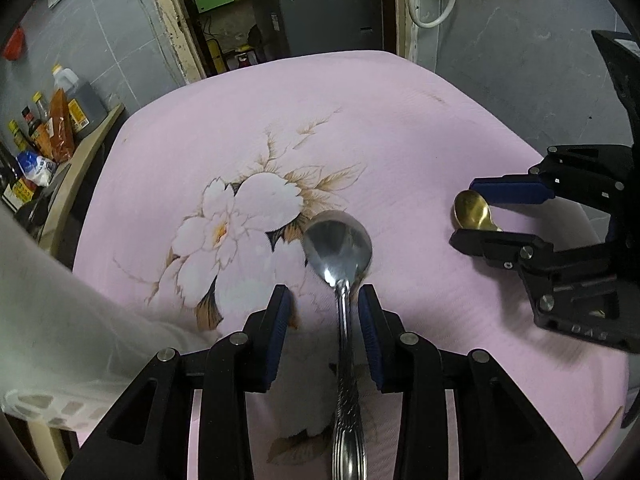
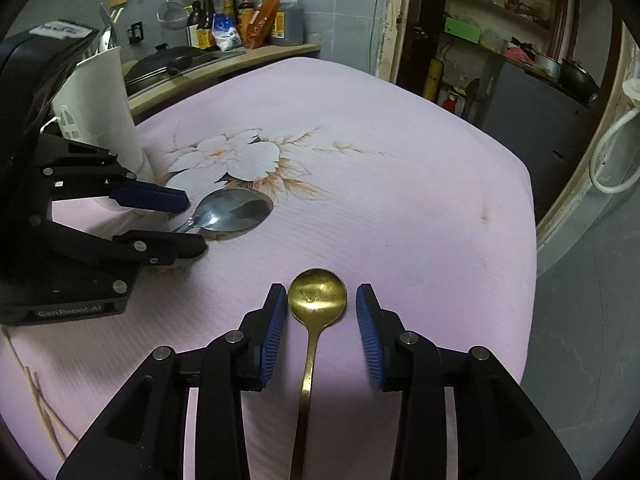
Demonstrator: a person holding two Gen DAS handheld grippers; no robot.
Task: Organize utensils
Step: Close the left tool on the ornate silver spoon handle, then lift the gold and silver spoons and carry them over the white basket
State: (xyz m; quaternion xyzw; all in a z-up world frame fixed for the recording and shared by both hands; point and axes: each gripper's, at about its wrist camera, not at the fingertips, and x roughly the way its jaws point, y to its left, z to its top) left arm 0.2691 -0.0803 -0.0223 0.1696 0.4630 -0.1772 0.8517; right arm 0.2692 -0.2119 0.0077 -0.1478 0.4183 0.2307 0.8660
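A silver spoon (image 1: 338, 248) lies on the pink flowered tablecloth (image 1: 400, 128), bowl away from me. Its handle runs back between the fingers of my left gripper (image 1: 324, 300), close to the right pad; the jaws stand apart and do not clamp it. A gold spoon (image 2: 317, 296) lies further right, its bowl and neck in the gap of my right gripper (image 2: 321, 296), whose blue pads (image 2: 366, 320) stand clear on both sides. Each view shows the other gripper: the left gripper (image 2: 196, 222) around the silver spoon (image 2: 236, 210), the right gripper (image 1: 466, 214) around the gold spoon (image 1: 474, 210).
A tall white utensil holder (image 2: 100, 100) stands on the cloth at the left, behind the left gripper. Sauce bottles (image 2: 244, 16) and a dark pan (image 2: 168, 60) sit on a counter beyond it. The table edge (image 2: 528, 208) drops to a grey floor on the right.
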